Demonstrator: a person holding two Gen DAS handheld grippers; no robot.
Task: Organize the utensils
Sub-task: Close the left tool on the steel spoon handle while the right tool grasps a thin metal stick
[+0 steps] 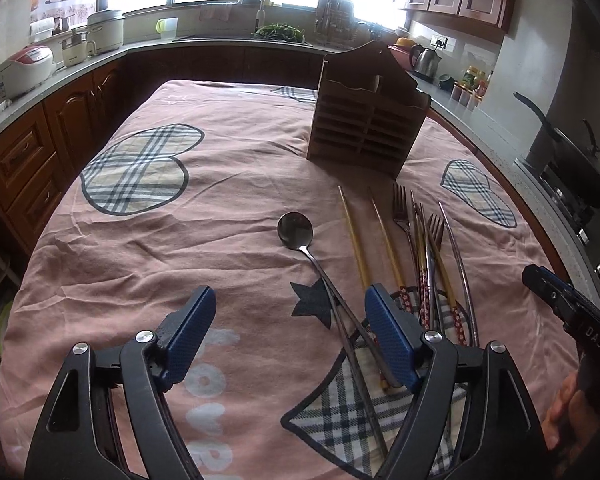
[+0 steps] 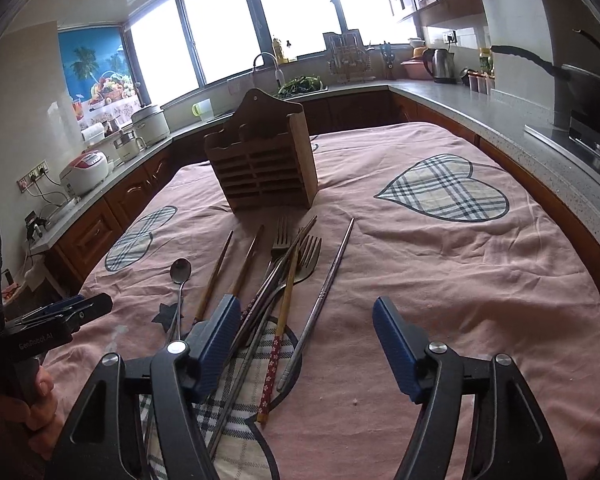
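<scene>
A wooden slatted utensil holder (image 1: pixel 366 118) stands upright on the pink tablecloth; it also shows in the right wrist view (image 2: pixel 262 160). In front of it lie a metal spoon (image 1: pixel 296 232), wooden chopsticks (image 1: pixel 354 236), two forks (image 1: pixel 404 210) and metal chopsticks (image 1: pixel 458 256), partly piled together. In the right wrist view the spoon (image 2: pixel 180 276), the forks (image 2: pixel 296 252) and a metal chopstick (image 2: pixel 332 284) show too. My left gripper (image 1: pixel 288 334) is open and empty above the spoon's handle. My right gripper (image 2: pixel 306 342) is open and empty above the near ends of the pile.
The pink tablecloth (image 1: pixel 228 184) with plaid hearts covers the table. Kitchen counters (image 2: pixel 500 120) surround it on three sides, with rice cookers (image 1: pixel 24 68), a kettle (image 2: pixel 440 64), a sink and a stove with a black pan (image 1: pixel 572 160) at the right.
</scene>
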